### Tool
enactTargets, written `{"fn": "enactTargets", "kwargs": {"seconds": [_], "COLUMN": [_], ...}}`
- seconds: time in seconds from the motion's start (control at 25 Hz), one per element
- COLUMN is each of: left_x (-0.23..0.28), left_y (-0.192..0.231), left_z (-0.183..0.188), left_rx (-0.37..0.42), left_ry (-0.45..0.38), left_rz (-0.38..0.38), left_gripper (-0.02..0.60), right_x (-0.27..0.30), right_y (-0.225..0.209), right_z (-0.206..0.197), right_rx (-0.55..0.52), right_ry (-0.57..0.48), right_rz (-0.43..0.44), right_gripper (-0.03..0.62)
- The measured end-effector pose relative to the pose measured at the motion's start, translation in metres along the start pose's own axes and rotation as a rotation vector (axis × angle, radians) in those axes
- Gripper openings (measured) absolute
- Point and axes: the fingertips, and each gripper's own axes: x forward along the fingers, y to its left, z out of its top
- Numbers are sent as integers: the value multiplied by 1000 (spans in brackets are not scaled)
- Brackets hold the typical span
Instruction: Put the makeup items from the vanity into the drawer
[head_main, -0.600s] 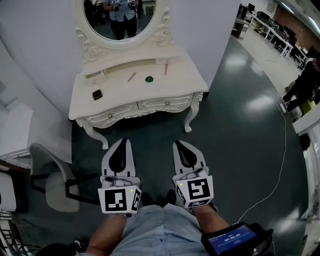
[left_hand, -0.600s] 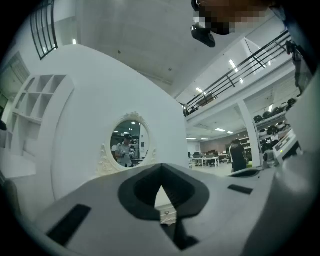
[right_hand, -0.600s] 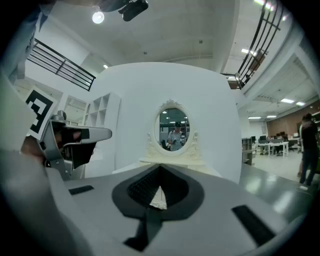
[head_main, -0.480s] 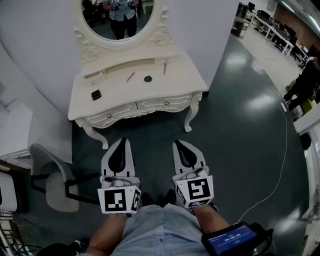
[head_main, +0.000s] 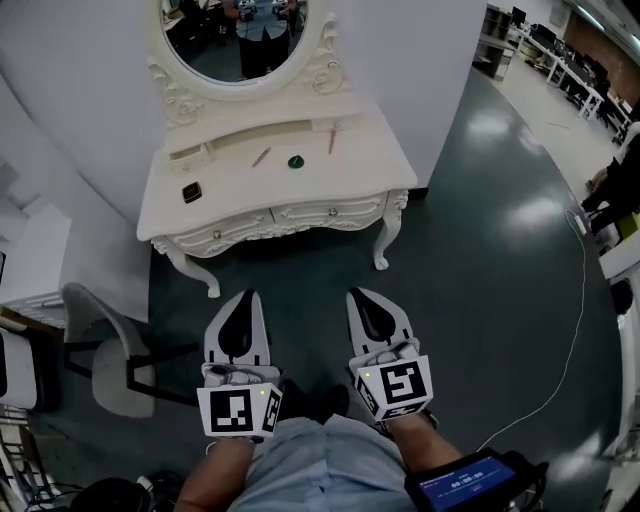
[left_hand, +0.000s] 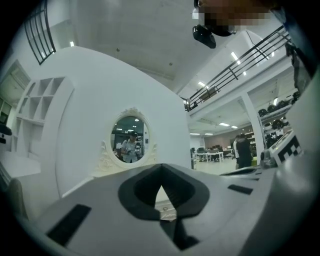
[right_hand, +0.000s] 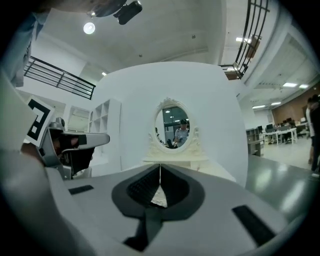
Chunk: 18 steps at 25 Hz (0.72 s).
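Note:
A cream vanity (head_main: 360, 170) with an oval mirror (head_main: 235, 35) stands ahead in the head view. On its top lie a dark square compact (head_main: 191, 192), a pink pencil (head_main: 261, 156), a small green round item (head_main: 296, 160) and a red stick (head_main: 331, 140). Two drawers (head_main: 330, 213) at the front are closed. My left gripper (head_main: 240, 297) and right gripper (head_main: 365, 296) hang low above the floor, well short of the vanity, both shut and holding nothing. The mirror (left_hand: 129, 138) shows far off in the left gripper view and the mirror (right_hand: 175, 127) in the right gripper view.
A grey chair (head_main: 105, 350) stands to the left near white shelving (head_main: 30, 250). A white cable (head_main: 560, 340) runs across the dark green floor at the right. A curved white wall stands behind the vanity. Office desks and a person stand far right.
The head view has shifted slightly; both grippers sit a little lower in the frame. Nothing on the vanity has moved.

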Motion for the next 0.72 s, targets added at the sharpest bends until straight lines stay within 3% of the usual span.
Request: {"fn": "enactTargets", "kwargs": {"seconds": [0.4,0.72], "left_x": [44,129], "left_y": [19,65], "left_z": [-21,-34], "left_rx": [-10,-57], "left_ry": [28,14], "left_rz": [8,-20], "left_gripper": [0,0], "right_x": [51,142], "right_y": [-19,-40], "right_z": [-22,-15], "right_rx": [17,-18], "right_ry": [64,89], "right_rz": [11,-15], "right_gripper": [2,2]}}
